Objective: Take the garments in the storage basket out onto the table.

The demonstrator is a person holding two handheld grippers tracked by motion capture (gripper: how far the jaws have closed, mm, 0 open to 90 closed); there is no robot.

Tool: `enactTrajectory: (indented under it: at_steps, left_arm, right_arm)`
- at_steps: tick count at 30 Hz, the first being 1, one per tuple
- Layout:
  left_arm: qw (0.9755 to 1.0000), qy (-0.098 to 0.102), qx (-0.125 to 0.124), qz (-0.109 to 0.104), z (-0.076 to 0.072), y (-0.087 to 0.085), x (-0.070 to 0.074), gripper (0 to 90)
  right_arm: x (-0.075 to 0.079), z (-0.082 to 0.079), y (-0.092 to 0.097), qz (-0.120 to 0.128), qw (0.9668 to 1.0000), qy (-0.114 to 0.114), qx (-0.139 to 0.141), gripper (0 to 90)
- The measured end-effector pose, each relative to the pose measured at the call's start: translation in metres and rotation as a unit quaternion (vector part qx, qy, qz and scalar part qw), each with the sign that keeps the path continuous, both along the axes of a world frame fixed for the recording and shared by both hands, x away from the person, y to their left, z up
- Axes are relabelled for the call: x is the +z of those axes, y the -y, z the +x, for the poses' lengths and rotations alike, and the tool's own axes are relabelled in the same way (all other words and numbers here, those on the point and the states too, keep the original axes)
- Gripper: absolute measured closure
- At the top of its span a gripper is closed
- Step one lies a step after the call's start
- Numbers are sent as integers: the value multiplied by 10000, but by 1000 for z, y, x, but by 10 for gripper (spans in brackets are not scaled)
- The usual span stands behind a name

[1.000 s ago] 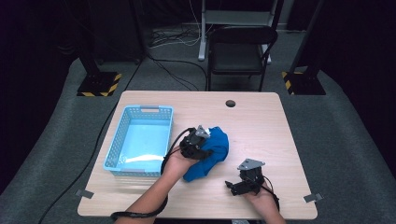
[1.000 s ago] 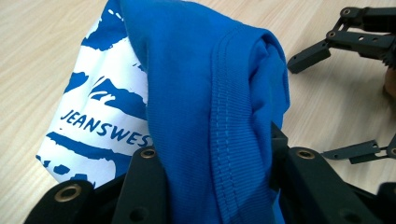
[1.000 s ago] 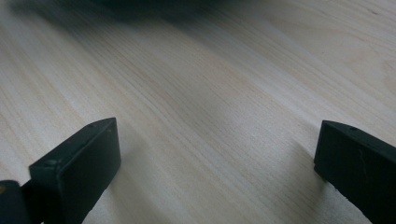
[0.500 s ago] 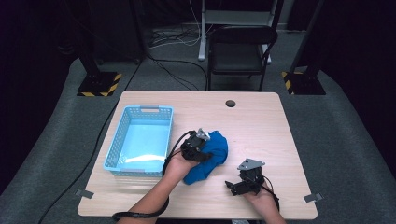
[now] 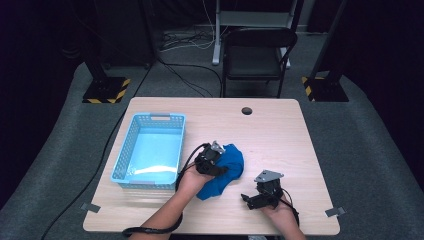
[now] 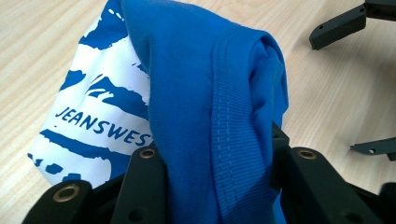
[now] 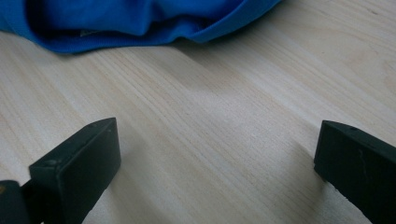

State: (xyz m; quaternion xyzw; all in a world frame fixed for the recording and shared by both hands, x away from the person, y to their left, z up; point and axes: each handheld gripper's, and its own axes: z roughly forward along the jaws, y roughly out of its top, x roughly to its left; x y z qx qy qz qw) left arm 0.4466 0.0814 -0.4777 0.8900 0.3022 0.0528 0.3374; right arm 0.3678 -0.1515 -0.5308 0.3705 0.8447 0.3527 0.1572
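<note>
Little is shifting since earlier: left tongs are pinching the blue shirt, right tongs gaping empty, fabric possibly slipping free.

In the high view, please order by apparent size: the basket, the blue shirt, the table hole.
1. Basket, clearly largest.
2. Blue shirt, bunched up and partly hidden by the left tongs, so its true size is unsure.
3. Table hole, smallest.
</note>
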Motion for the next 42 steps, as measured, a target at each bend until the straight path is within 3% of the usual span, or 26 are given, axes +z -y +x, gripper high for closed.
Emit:
enactTrajectory:
  at_steps: [18, 29, 42]
  left_arm:
    - [9997, -140, -37, -177, 0, 0, -11, 549]
    - [9989, -239, -190, -346, -2, 0, -12, 363]
    - [9991, -122, -210, -335, -9, -1, -7, 209]
  right_arm:
    - [0, 0, 0, 1, 10000, 0, 0, 0]
    - [0, 0, 0, 0, 10000, 0, 0, 0]
    - [0, 0, 0, 0, 10000, 0, 0, 0]
